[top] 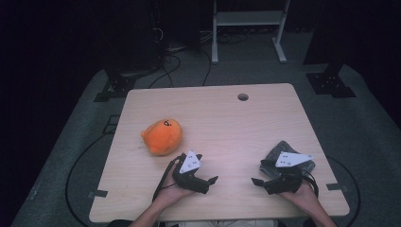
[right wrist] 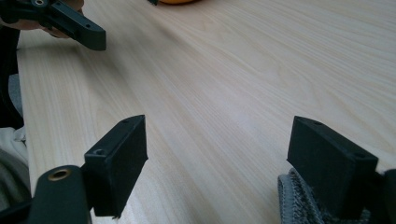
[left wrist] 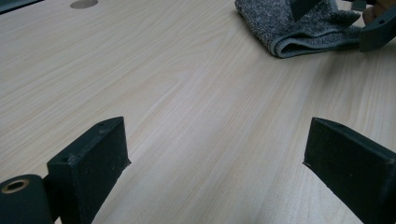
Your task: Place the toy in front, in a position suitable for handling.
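In the high view, a pale wooden worktop (top: 222, 142) is seen on a grey carpeted floor (top: 369, 127), with a round hole (top: 243, 97) near its far edge. An orange plush toy (top: 162, 136) lies on the left half of the worktop. A folded grey cloth (top: 279, 152) lies near the right edge. The left tool (top: 208, 182) is held by the left hand (top: 172, 193) at the near edge, just in front of the plush toy and apart from it. The right tool (top: 257, 182) is held by the right hand (top: 302, 195), its body lying over the near part of the cloth. The two tools are pointed toward each other across bare wood. A white frame (top: 248, 28) stands on the floor beyond the worktop.

In the left gripper view, the left tool (left wrist: 217, 154) is shown with its jaws spread wide, bare worktop (left wrist: 187, 93) between them and nothing held. The grey cloth (left wrist: 303, 25) is seen farther off at the upper right, with part of the right tool (left wrist: 378, 32) beside it.

In the right gripper view, the right tool (right wrist: 217, 158) is likewise spread wide and grips nothing. The cloth (right wrist: 299, 200) is touched by the outer side of the right-hand jaw at the bottom corner. The left tool (right wrist: 74, 25) appears at the upper left, and the plush toy's orange edge (right wrist: 180, 2) at the top.
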Tool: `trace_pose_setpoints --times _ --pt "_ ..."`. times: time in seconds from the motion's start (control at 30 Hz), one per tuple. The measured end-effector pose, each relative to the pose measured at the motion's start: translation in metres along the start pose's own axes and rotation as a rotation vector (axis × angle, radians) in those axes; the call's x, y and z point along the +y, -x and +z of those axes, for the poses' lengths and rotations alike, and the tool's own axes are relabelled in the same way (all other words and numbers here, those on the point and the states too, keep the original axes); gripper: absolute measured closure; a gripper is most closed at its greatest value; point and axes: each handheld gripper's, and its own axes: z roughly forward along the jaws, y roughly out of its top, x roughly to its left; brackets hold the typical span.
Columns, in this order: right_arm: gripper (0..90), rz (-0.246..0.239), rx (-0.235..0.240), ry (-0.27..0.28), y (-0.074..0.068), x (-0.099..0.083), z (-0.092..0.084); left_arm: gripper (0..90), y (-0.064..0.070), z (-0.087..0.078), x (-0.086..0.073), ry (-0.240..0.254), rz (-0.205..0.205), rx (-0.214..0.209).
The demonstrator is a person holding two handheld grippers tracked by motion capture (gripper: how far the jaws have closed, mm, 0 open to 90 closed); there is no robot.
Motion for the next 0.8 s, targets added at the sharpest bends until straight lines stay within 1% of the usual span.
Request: trace_pose_setpoints --times 0.07,0.13,0.17,0.2,0.23,0.33,0.37,0.43,0.5,0.53,0.6,0.63,0.67,0.7,0.77,0.8 --pt "18.8 0.001 0.000 0.001 0.001 0.000 0.000 5.7 0.000 0.000 0.000 0.000 0.001 0.003" --pt "18.8 0.002 0.000 0.001 0.001 0.000 0.000 6.0 -0.003 -0.001 0.003 0.007 -0.014 -0.007" --pt "18.8 0.001 0.002 0.001 0.001 0.000 0.000 6.0 -0.004 -0.002 0.004 0.019 -0.017 -0.003" --pt "18.8 0.001 0.002 0.001 0.001 0.000 0.000 6.2 -0.004 -0.002 0.004 0.019 -0.017 -0.003" --pt "18.8 -0.001 0.004 0.001 0.001 0.000 0.000 6.2 -0.005 -0.002 0.005 0.022 -0.027 -0.005" --pt "18.8 0.000 0.004 0.004 0.001 0.000 0.000 6.2 -0.006 -0.004 0.011 0.025 -0.011 0.008" --pt "18.8 0.000 0.004 0.004 0.001 0.000 0.000 6.2 -0.006 -0.004 0.011 0.025 -0.011 0.008" --pt "18.7 0.001 0.003 0.007 0.001 0.000 -0.001 6.2 -0.008 -0.007 0.017 0.041 0.000 0.020" --pt "18.8 0.003 0.003 0.009 0.001 0.000 -0.001 6.2 -0.009 -0.008 0.019 0.042 -0.001 0.017" --pt "19.0 0.005 0.004 0.015 0.000 0.000 -0.002 6.2 -0.010 -0.009 0.021 0.043 -0.004 0.013" --pt "18.9 0.018 0.014 0.032 0.001 0.002 -0.003 6.2 -0.014 -0.012 0.032 0.052 0.016 0.011" --pt "19.0 0.025 0.015 0.045 0.001 0.002 -0.004 6.2 -0.016 -0.015 0.036 0.070 0.021 0.006" --pt "19.0 0.025 0.015 0.045 0.001 0.002 -0.004 6.2 -0.016 -0.015 0.036 0.070 0.021 0.006" --pt "18.9 0.033 0.013 0.061 0.001 0.002 -0.006 6.2 -0.020 -0.020 0.045 0.101 0.028 -0.001" --pt "18.9 0.039 0.014 0.059 0.002 0.002 -0.007 6.0 -0.025 -0.024 0.054 0.119 0.028 -0.008" --pt "18.8 0.040 0.013 0.055 0.003 0.001 -0.006 5.1 -0.025 -0.024 0.054 0.119 0.028 -0.008"
